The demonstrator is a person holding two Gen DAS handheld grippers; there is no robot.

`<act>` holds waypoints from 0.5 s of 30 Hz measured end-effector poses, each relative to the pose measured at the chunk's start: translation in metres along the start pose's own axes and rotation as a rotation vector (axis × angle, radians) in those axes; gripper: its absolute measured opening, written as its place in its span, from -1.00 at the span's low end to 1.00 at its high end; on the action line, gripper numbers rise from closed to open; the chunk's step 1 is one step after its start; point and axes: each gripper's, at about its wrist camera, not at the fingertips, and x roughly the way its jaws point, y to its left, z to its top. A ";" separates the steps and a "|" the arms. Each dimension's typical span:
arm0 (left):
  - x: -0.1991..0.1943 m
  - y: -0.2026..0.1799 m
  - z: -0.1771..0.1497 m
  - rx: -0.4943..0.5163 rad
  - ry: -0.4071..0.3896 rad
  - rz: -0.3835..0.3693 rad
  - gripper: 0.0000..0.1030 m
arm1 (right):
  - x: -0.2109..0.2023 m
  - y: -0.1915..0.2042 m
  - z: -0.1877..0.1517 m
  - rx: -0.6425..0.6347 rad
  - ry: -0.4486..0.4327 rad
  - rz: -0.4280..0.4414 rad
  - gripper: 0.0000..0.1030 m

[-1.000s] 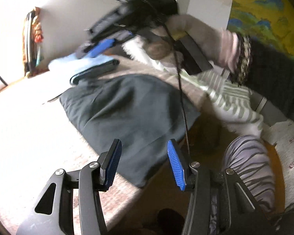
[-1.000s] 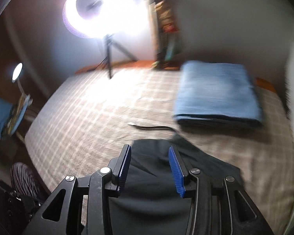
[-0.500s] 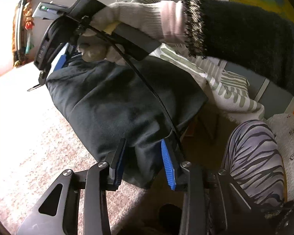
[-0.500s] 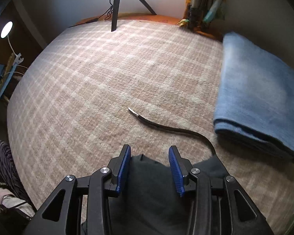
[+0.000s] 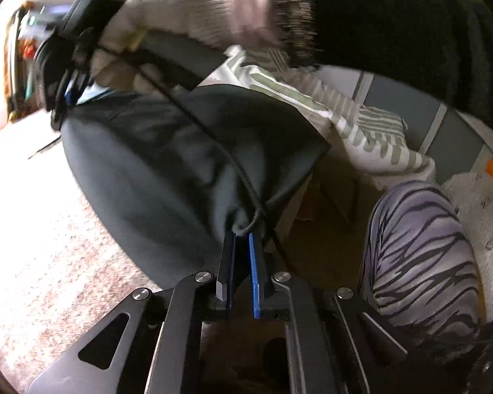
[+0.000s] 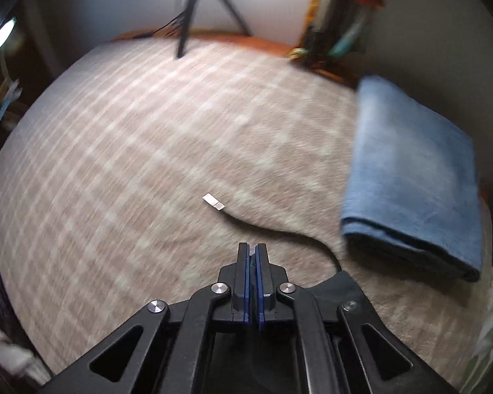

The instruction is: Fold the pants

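Note:
The dark pants (image 5: pixel 167 164) lie folded on the plaid bed cover (image 5: pixel 33 236), near its edge. My left gripper (image 5: pixel 241 239) is shut on the near corner of the pants. My right gripper (image 5: pixel 65 92), held by a gloved hand, sits at the far corner of the pants in the left wrist view. In the right wrist view my right gripper (image 6: pixel 252 252) is shut with a thin edge of the dark pants (image 6: pixel 341 284) pinched between the pads; most of the fabric is hidden under the gripper body.
A folded blue blanket (image 6: pixel 417 177) lies on the bed at the right. A black cable with a metal tip (image 6: pixel 213 201) runs across the bed cover (image 6: pixel 148 151). A tripod (image 6: pixel 194 3) stands behind the bed. A striped cushion (image 5: pixel 371 131) and my zebra-patterned knee (image 5: pixel 417 249) are on the right.
Both grippers closed from open onto the pants' corners. The right gripper lowered to the far corner; the left moved in on the near corner.

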 end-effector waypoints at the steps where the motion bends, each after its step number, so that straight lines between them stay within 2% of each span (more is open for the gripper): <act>1: 0.001 -0.002 0.000 0.006 0.003 -0.007 -0.88 | 0.004 0.002 -0.001 -0.014 0.008 -0.002 -0.98; 3: 0.002 -0.005 0.000 0.009 0.001 -0.004 -0.88 | 0.008 0.004 -0.003 -0.021 0.011 -0.010 -0.92; 4: 0.002 -0.005 0.001 0.005 0.005 -0.007 -0.88 | 0.011 0.001 0.000 0.002 0.006 -0.010 -0.79; 7: -0.005 -0.002 0.001 -0.019 0.002 -0.014 -0.87 | -0.008 -0.014 -0.001 0.090 -0.058 -0.017 -0.18; 8: -0.009 -0.002 0.002 -0.023 -0.004 -0.018 -0.86 | -0.019 -0.020 -0.004 0.122 -0.090 0.000 -0.11; 10: -0.020 0.004 0.000 -0.031 -0.014 -0.012 -0.69 | -0.042 -0.030 -0.012 0.171 -0.143 0.019 0.03; 12: -0.030 0.010 0.001 -0.057 -0.029 -0.006 -0.24 | -0.066 -0.039 -0.025 0.214 -0.193 0.002 0.21; 13: -0.034 0.013 0.001 -0.070 -0.037 -0.007 -0.10 | -0.081 -0.045 -0.035 0.245 -0.227 0.002 0.24; 15: -0.041 0.020 0.004 -0.103 -0.046 0.000 0.01 | -0.105 -0.057 -0.057 0.313 -0.270 0.015 0.32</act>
